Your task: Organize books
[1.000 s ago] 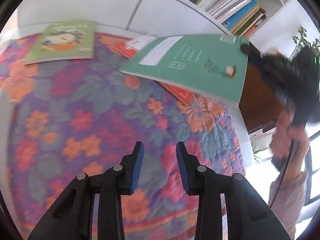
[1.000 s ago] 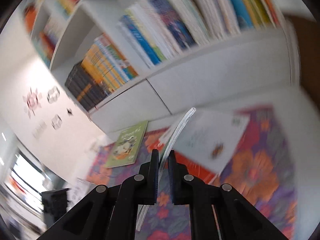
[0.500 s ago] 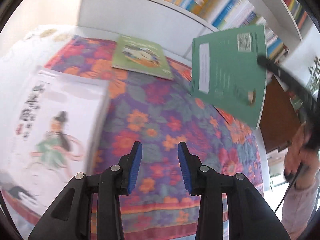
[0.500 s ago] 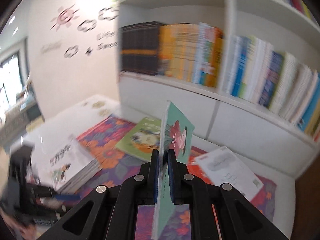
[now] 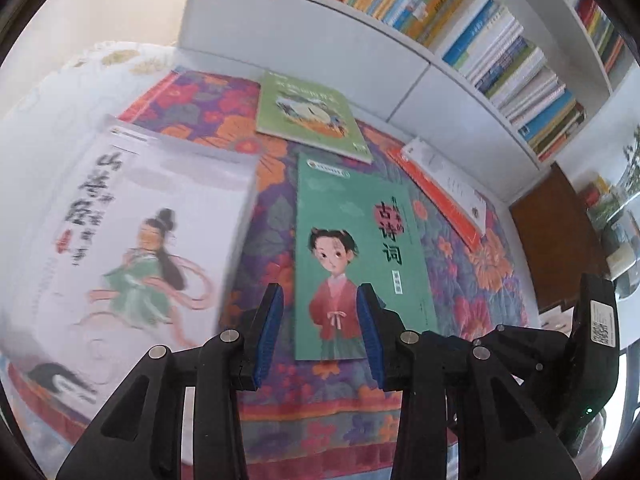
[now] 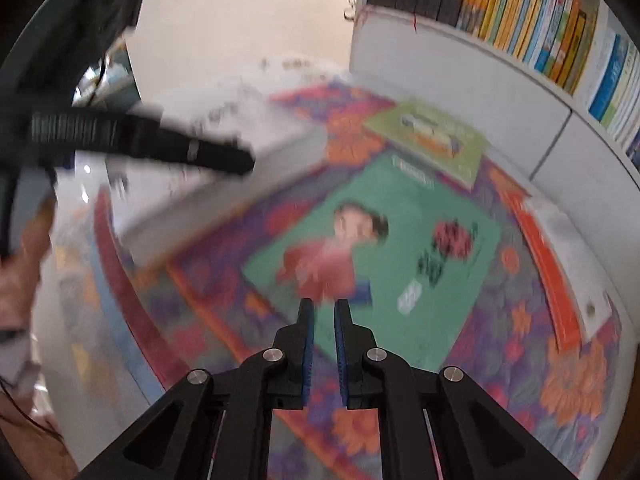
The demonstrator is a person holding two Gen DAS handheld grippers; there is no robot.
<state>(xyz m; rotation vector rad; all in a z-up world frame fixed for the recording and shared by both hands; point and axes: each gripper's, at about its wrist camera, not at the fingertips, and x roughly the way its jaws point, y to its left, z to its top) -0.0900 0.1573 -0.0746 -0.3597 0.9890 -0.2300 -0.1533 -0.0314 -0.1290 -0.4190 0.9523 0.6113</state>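
A green book with a child in red on its cover [image 5: 360, 240] lies flat on the floral cloth [image 5: 472, 280], front cover up. My right gripper [image 6: 324, 306] hovers over the book's near edge [image 6: 400, 248]. Its jaws are opening, with a narrow gap and nothing between the pads. My left gripper [image 5: 319, 296] is open and empty above the same book's near end. To its left stands a stack topped by a white book with a painted figure [image 5: 132, 240]. The right wrist view is blurred.
A light green book [image 5: 312, 116] lies behind the green one, and an orange and white book [image 5: 448, 188] to its right. Full white bookshelves [image 5: 500, 40] run along the back. A brown cabinet [image 5: 560, 240] is at the right. A person's hand [image 6: 20, 272] shows at the left.
The right gripper swung down with the green book, which now lies flat on the cloth, free of the pads. The left view panned left to the white stack, then held still.
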